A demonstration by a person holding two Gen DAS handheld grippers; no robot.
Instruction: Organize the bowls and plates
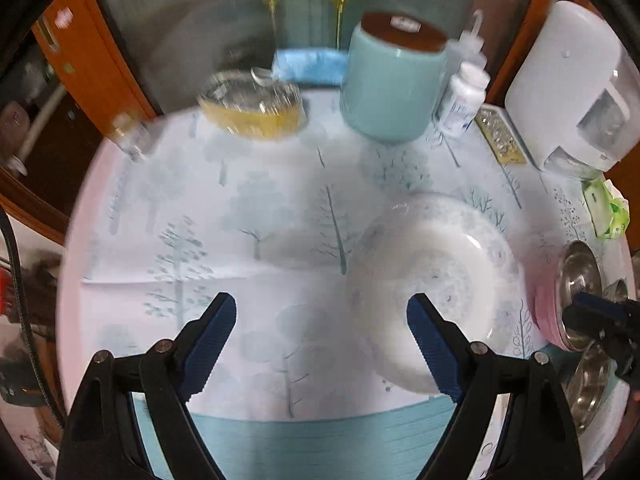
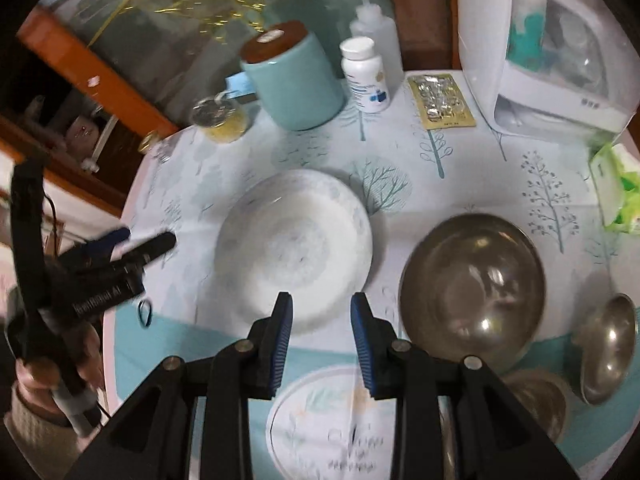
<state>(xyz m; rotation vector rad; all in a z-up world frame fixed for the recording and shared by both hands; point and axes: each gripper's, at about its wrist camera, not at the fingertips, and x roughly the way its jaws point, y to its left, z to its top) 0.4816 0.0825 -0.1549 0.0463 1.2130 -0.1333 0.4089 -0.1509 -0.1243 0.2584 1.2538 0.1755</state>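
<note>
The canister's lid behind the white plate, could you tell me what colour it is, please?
Brown, on a pale teal canister; the right wrist view shows the lid best.

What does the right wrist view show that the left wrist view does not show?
Only the right wrist view shows the whole large steel bowl and a second, decorated plate below the right hand-held gripper. Only the left wrist view shows the pink rim under the steel bowls at its right edge. Both share the white plate, teal canister, pill bottle and white appliance.
</note>
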